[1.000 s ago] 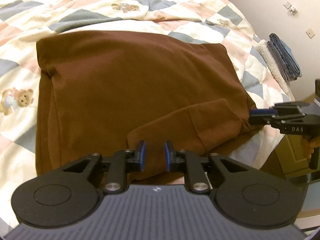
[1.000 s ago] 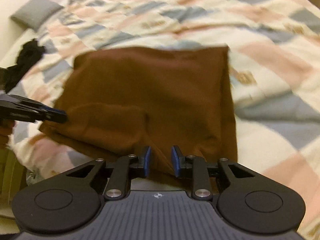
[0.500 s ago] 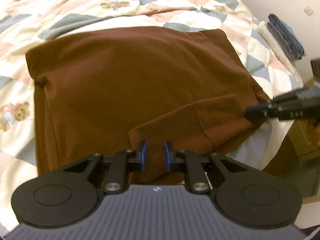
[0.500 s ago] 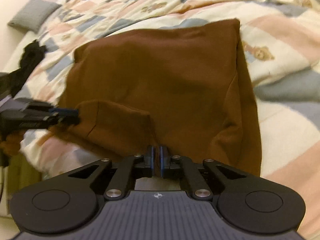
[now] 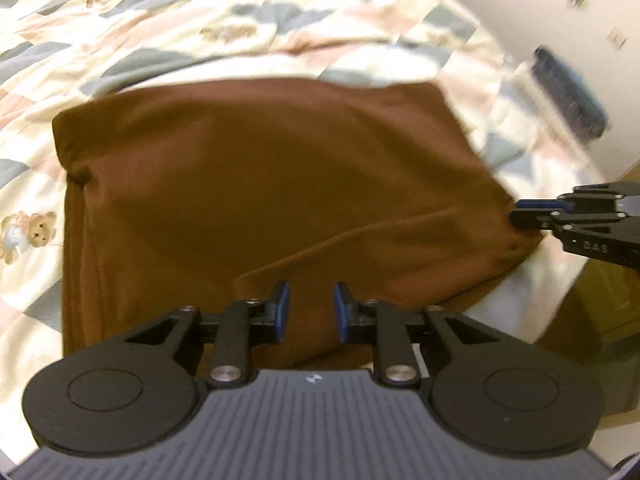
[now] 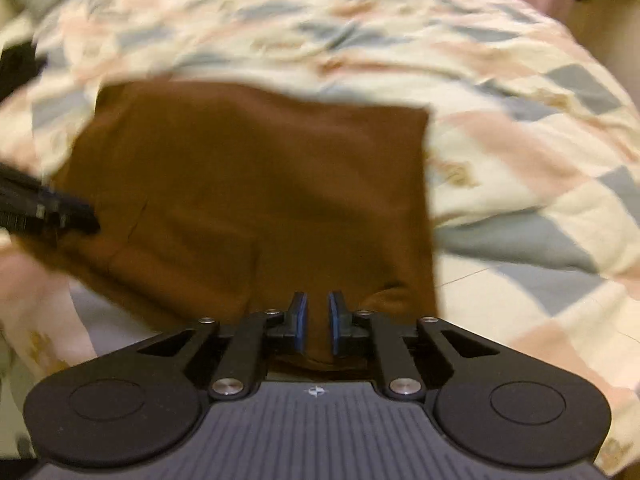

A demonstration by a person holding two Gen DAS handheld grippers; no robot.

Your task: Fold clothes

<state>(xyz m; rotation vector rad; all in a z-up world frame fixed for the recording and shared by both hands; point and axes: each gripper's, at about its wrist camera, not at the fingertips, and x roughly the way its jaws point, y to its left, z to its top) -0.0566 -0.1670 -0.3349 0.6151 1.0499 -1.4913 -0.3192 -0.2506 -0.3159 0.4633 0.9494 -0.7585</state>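
Note:
A brown garment (image 5: 272,184) lies folded flat on a patchwork quilt (image 5: 200,20), with a smaller flap folded over its near edge. My left gripper (image 5: 308,310) hovers over that flap. Its jaws are opening, brown cloth shows in the gap, and the pads do not press on it. My right gripper (image 6: 318,322) is at the garment's (image 6: 248,184) near right part. Its jaws are opening too, with the cloth edge between them but not pinched. Each gripper shows in the other's view: the right gripper (image 5: 520,218) at the garment's corner, the left gripper (image 6: 86,218) at the flap's edge.
A stack of folded blue and pale clothes (image 5: 568,92) sits at the bed's far right edge by the wall. Something black (image 6: 16,68) lies on the quilt (image 6: 520,128) at the left. The bed edge drops off just right of the garment, with dark furniture (image 5: 592,304) below.
The right gripper's jaws closed together half a second ago and have parted again. The left jaws stand slightly wider. Both views have shifted a little and are blurred.

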